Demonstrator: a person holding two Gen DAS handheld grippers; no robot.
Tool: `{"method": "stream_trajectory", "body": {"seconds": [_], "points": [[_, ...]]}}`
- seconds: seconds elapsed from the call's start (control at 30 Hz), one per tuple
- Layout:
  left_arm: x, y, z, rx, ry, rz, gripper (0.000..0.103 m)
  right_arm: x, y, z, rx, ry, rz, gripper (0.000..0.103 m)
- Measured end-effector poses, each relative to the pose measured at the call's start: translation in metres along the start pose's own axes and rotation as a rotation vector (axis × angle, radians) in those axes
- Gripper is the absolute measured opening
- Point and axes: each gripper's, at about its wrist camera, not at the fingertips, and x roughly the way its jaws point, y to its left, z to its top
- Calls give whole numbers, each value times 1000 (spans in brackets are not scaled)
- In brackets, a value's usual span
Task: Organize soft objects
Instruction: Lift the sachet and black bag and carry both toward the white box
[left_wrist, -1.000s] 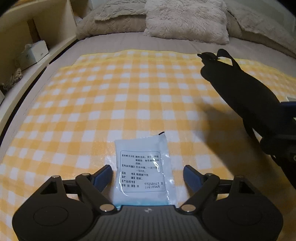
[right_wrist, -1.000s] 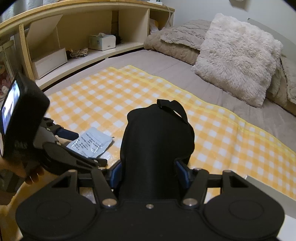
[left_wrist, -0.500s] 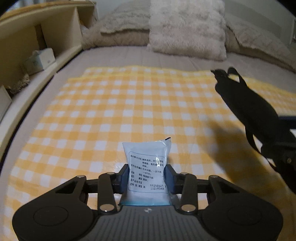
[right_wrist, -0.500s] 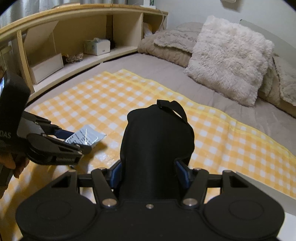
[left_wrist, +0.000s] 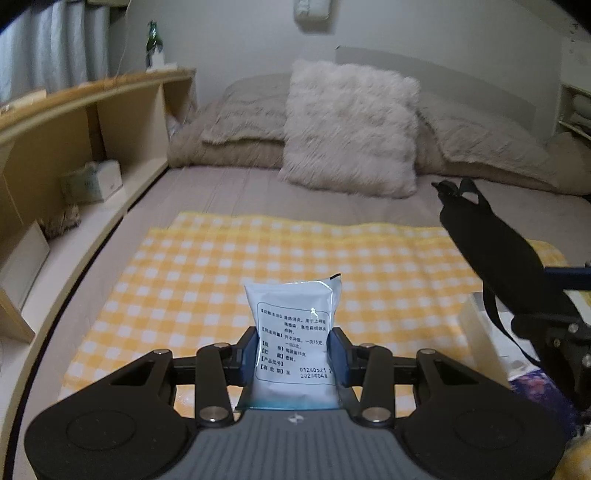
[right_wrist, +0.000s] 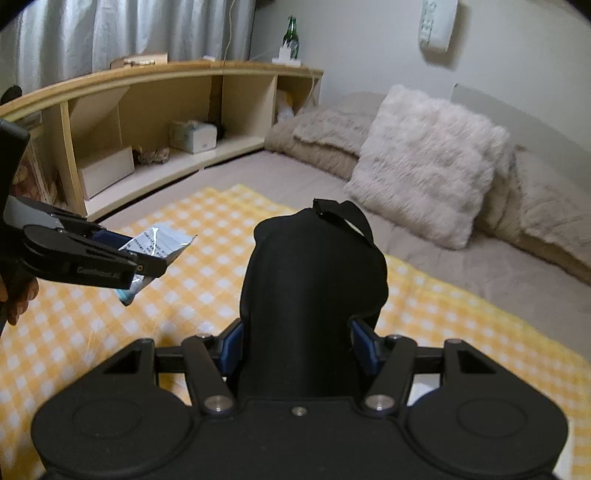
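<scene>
Left gripper: the left gripper (left_wrist: 293, 350) is clenched on a white foil sachet printed with black text (left_wrist: 293, 332); its blue pads press both sides of the sachet, which stands upright above the bed, off the cloth.
Left gripper, other view: in the right wrist view the same gripper (right_wrist: 147, 264) comes in from the left edge, with the sachet (right_wrist: 159, 243) sticking out past its tips and a hand (right_wrist: 16, 295) behind it.
Right gripper: the right gripper (right_wrist: 299, 343) grasps a black soft fabric pouch with a strap loop at its top (right_wrist: 314, 288); the pouch fills the gap between the blue pads and rises upright in front of the camera.
Pouch, left view: the pouch (left_wrist: 491, 258) shows at the right edge, held clear of the cloth.
Surface: a yellow-and-white checked cloth (left_wrist: 277, 266) lies flat on a bed with a grey-brown sheet (left_wrist: 229, 192).
Head of the bed: a fluffy off-white square cushion (left_wrist: 351, 129) leans against beige quilted pillows (left_wrist: 240, 122).
Side of the bed: a long pale wooden shelf unit (right_wrist: 155, 110) runs along it, with a tissue box (right_wrist: 194, 136) in one open compartment and a green glass bottle (right_wrist: 291, 35) on top.
Room: grey curtains (right_wrist: 110, 33) hang behind the shelf; the wall is plain white.
</scene>
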Motion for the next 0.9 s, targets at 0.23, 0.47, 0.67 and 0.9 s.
{"method": "stream_trajectory", "body": {"seconds": [0.23, 0.47, 0.67, 0.9], "points": [[-33, -33, 10, 20, -70, -46, 42, -53, -27, -4, 7, -52, -91, 63], [-46, -70, 13, 31, -100, -127, 42, -88, -66, -19, 3, -67, -198, 64], [-40, -100, 13, 75, -95, -186, 43, -97, -92, -41, -57, -41, -288, 64], [-22, -139, 11, 133, -69, -256, 43, -73, -96, -81, -324, 54, -338, 64]]}}
